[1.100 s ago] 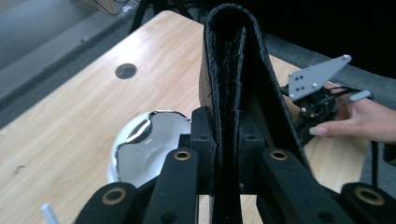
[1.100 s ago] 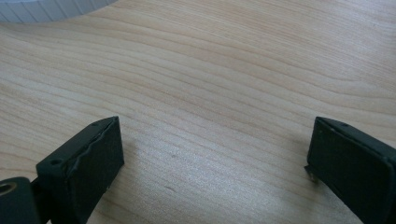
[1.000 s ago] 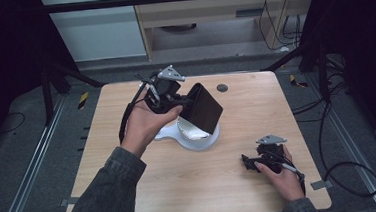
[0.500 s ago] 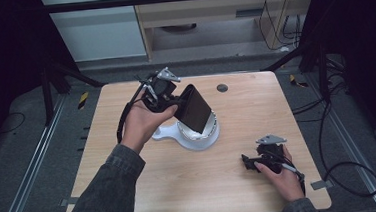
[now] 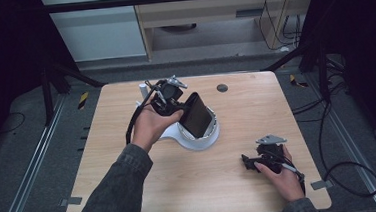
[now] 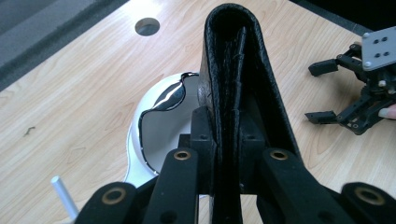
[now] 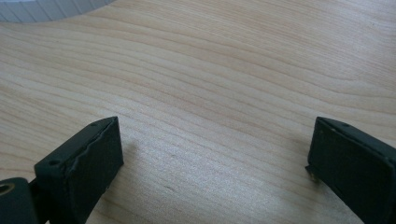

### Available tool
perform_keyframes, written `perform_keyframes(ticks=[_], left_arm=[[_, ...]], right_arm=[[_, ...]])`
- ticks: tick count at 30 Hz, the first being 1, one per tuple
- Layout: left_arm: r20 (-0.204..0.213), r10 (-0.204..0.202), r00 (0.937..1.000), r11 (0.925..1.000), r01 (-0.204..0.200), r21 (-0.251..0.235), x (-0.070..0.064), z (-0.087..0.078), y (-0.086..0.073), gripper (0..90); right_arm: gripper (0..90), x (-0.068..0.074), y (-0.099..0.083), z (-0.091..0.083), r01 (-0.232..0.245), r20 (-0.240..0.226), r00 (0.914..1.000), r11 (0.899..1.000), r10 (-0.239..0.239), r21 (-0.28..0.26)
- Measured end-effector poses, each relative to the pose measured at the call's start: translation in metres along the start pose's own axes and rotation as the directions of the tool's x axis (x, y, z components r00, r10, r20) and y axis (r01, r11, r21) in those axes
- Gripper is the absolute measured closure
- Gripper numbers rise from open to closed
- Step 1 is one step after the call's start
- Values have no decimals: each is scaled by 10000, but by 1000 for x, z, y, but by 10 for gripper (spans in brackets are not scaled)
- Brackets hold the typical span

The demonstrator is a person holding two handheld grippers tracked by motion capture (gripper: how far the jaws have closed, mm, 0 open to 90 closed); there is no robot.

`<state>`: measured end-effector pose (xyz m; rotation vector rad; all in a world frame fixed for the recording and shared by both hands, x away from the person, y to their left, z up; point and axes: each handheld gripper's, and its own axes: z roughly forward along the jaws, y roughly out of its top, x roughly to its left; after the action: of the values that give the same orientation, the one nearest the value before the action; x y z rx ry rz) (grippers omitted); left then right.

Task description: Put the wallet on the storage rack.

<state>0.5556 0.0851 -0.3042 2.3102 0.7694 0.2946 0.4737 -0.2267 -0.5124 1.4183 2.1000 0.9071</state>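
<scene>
the bench carries a white stand near its middle, with a round cup-like holder at one end and a thin white post at the far-left end. the black leather wallet is held above that round holder, tilted, its lower edge at or just inside the rim; whether it touches cannot be told. in the left gripper view the wallet runs lengthways straight away from the tool, folded spine at the far end, and the white holder lies below and to the left of it.

the left tool is clamped on the near end of the wallet, one jaw on each face. the right tool rests on the bench well apart, near the front-right corner, jaws spread wide with bare wood between them.

judgement: the coming move turns on the wallet's long axis lining up with the holder opening directly beneath; the left hand is the nearer one and already carries the load.
</scene>
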Motion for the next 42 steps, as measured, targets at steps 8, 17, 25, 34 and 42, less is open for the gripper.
perform_keyframes(ticks=[8,17,25,34,42], left_arm=[[81,-155,9998,9998,154,126,4,16,8,805],[-585,-286,9979,9995,279,-123,10,16,9,690],[-1429,-218,9895,9980,130,-623,9,5,6,632],[-1802,-174,9835,9935,-32,-1135,11,-11,2,673],[-1906,-285,9813,9932,63,-1162,15,-6,4,801]], right_arm=[[33,0,0,0,8,3,10000,10000,-8,0],[33,0,0,0,14,3,10000,10000,-14,0],[33,0,0,0,53,3,10000,10000,-53,5],[33,0,0,0,54,13,10000,10000,-54,6],[33,0,0,0,34,-2,10000,10000,-34,-1]])
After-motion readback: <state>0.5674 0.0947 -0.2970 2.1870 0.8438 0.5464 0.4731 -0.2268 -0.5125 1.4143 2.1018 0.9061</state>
